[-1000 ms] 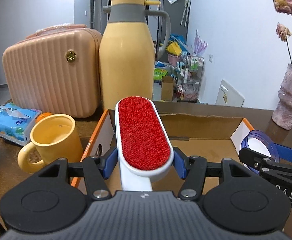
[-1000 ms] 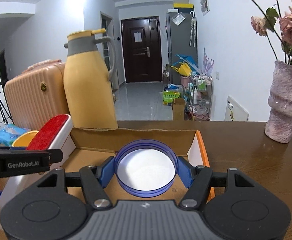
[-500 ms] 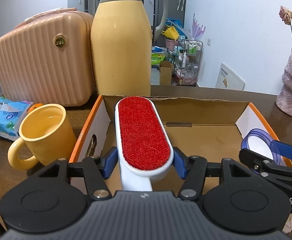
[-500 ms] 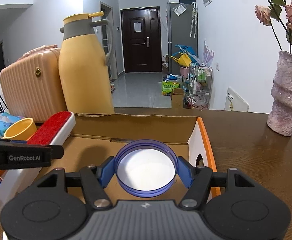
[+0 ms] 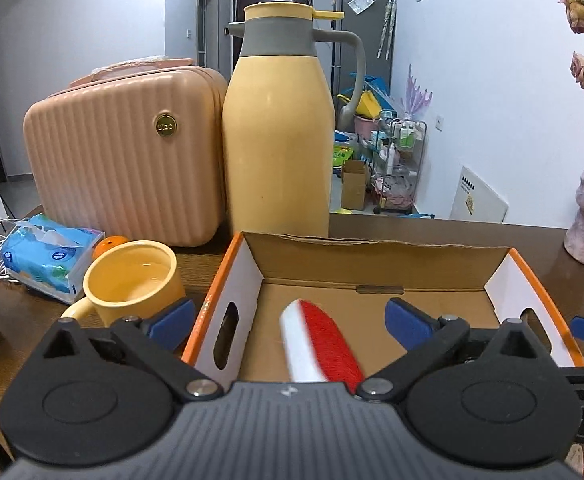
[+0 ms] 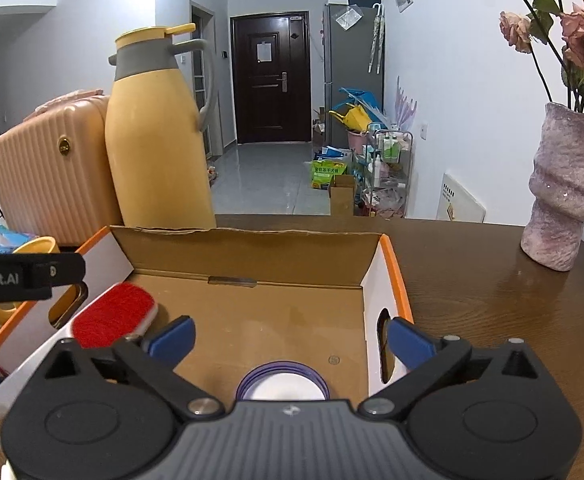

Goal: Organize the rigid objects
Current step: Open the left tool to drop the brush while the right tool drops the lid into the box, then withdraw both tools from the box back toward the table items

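On my bench (image 6: 472,280) the cardboard box (image 5: 372,264) now holds both items: the red lint brush (image 5: 324,344) lies at its left side, the blue-rimmed round lid (image 6: 281,384) toward the right. My left gripper (image 5: 289,320) and right gripper (image 6: 289,336) have just been opening; both jaws stand wide apart, pads touching nothing.

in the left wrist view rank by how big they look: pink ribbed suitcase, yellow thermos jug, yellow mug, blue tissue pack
Largest to smallest as they appear:
1. pink ribbed suitcase and tall yellow thermos jug, too close to separate
2. yellow ceramic mug
3. blue tissue pack, close to the mug; the mug sits nearer the camera, so this order is unsure
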Available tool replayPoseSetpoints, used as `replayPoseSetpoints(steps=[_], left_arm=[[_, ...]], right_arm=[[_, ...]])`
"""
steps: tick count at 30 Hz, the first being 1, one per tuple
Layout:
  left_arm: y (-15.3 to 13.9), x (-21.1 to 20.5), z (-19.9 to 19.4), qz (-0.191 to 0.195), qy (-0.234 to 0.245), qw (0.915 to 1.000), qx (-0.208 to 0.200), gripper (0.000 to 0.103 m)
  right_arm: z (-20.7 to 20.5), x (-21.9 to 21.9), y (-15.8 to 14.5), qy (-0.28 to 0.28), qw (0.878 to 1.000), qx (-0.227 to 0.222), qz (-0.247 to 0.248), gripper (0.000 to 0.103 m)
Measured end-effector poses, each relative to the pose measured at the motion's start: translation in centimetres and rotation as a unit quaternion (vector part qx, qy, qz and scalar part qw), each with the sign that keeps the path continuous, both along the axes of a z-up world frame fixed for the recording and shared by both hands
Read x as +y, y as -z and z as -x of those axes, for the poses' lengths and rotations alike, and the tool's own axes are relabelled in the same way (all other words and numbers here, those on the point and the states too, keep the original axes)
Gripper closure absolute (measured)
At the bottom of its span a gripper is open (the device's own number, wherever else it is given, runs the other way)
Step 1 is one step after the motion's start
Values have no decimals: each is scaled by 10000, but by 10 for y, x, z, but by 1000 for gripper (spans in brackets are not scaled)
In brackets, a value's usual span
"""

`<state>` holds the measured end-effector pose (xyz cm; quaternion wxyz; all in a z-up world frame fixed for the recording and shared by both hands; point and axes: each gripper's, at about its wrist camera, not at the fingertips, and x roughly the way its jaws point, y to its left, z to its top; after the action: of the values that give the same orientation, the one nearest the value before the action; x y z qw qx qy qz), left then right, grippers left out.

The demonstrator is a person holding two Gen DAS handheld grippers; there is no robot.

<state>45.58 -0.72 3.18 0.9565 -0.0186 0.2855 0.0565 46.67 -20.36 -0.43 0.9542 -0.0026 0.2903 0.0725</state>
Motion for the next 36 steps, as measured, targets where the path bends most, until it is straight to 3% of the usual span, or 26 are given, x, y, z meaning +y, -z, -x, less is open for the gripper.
replayPoseSetpoints(steps=[19,36], left_arm=[[-6,-5,16,-105,5,9998,-164,0],[-14,0,60,-42,-14,9995,-301,0]], right_arm=[[17,0,-10,-33,9999,-94,-13,0],[66,-6,-17,51,9997,-200,-88,0]])
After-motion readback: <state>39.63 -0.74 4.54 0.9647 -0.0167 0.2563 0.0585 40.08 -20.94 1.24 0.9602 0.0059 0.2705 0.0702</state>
